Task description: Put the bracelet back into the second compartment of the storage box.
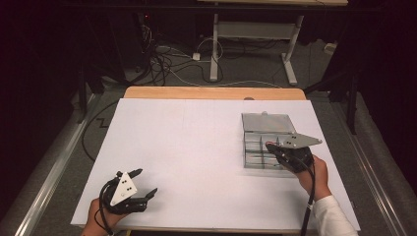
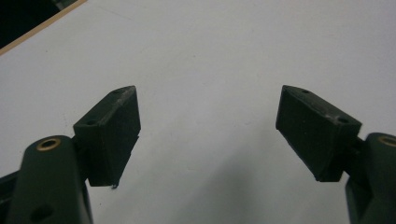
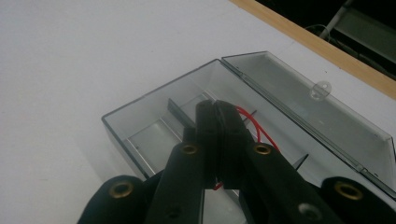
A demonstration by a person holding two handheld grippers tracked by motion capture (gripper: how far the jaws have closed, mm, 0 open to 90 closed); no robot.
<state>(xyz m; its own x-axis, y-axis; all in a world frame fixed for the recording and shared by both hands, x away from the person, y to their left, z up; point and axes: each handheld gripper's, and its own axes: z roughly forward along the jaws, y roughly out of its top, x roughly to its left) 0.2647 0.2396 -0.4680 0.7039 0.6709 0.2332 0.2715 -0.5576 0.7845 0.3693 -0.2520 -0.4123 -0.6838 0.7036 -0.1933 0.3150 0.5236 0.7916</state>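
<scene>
red wire (image 3: 254, 125) mostly hidden behind jaws

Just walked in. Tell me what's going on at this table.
A person works at a white table with a hand-held gripper in each hand. The right hand-held gripper is over an open clear compartment box, lid folded back, its jaws pressed together on a thin red wire inside the box. The left hand-held gripper sits near the table's front edge, jaws wide apart, holding nothing.

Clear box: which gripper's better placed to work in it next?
Right gripper: its fingers are shut on a red wire inside the clear box. Left gripper sits open, far across the table.
</scene>
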